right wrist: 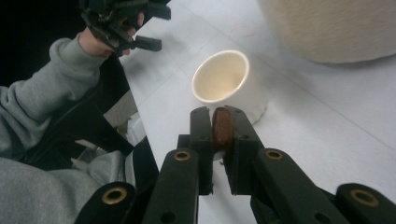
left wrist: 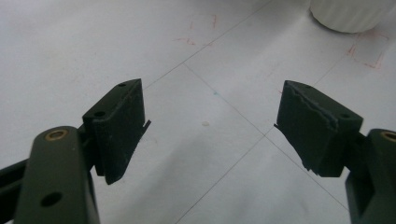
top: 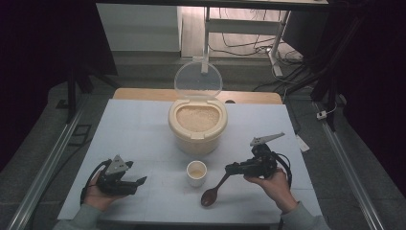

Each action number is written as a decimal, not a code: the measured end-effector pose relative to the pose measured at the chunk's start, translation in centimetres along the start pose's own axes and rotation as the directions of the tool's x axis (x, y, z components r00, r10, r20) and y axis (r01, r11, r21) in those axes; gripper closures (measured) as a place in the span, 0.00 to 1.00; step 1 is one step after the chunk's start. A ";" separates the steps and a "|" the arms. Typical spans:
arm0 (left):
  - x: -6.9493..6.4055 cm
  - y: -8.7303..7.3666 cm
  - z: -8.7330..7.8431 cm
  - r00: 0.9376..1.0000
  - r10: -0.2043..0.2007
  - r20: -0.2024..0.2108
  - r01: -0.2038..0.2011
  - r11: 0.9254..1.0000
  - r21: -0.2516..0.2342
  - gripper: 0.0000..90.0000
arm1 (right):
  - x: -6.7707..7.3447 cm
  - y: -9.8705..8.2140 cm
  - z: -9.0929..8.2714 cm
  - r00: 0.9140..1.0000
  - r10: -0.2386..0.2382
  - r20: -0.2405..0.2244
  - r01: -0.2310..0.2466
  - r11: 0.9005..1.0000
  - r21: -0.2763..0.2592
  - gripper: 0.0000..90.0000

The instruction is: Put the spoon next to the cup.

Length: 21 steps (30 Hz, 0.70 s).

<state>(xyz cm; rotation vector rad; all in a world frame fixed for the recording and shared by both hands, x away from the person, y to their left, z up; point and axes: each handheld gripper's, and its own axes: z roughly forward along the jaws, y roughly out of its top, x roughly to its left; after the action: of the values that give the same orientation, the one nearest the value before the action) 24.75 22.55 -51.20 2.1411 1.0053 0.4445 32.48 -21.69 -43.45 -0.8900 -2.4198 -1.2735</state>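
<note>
While clamped in right hand-held gripper (top: 234,168), wooden spoon (top: 213,191) angles tableward, beside cup (top: 197,172)

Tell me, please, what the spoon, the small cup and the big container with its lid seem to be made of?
The spoon, held in the right tongs, looks like dark, smooth, reddish-brown wood. The small cup seems to be cream ceramic with a soft sheen, though plastic is possible. The big container looks like matte beige plastic; its raised lid is clear plastic, since the background shows through it.
</note>
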 end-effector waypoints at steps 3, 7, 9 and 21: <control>0.0 0.0 0.0 1.000 0.000 0.000 0.000 1.000 0.001 0.26 | 0.0 0.2 0.9 1.000 -0.004 -0.009 0.004 1.000 0.024 0.91; 0.0 0.0 0.0 1.000 0.001 0.000 -0.001 1.000 0.000 0.26 | -0.7 0.5 1.6 1.000 0.010 -0.017 -0.009 0.999 0.039 0.90; 0.0 0.0 0.0 1.000 0.001 0.000 -0.001 1.000 0.000 0.26 | -1.2 0.6 1.8 1.000 0.013 0.006 -0.013 0.999 0.041 0.87; 0.0 0.0 0.1 1.000 0.003 0.001 -0.003 1.000 0.004 0.26 | -4.3 0.3 3.7 0.991 0.010 0.133 -0.013 1.000 0.023 0.71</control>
<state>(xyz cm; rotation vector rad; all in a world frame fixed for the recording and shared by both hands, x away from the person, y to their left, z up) 24.77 22.50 -51.28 2.1464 1.0035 0.4436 36.19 -20.26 -47.50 -1.0102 -2.5214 -1.2144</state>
